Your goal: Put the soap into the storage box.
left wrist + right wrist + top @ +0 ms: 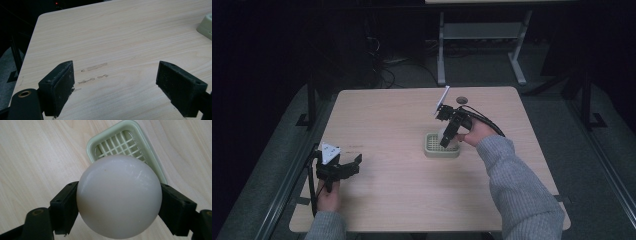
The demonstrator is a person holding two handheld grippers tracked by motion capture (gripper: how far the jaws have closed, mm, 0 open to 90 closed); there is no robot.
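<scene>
A smooth white ball (118, 195) is clamped between the two black jaws of my right gripper (117, 202), which is shut on it. Directly below it lies a pale green slotted tray (120, 142) on the wooden table. From above, the right gripper (447, 137) hangs over that tray (432, 150) near the table's middle, with the ball (443, 133) only partly showing behind the jaws. My left gripper (354, 162) rests at the table's front left, open, with bare wood between its jaws (115, 87).
The light wood table (397, 115) has a round cable hole (461, 100) at its far edge. A corner of the tray (206, 25) shows at the right of the left gripper view. Beyond the table stand a metal desk frame (482, 45) and floor cables.
</scene>
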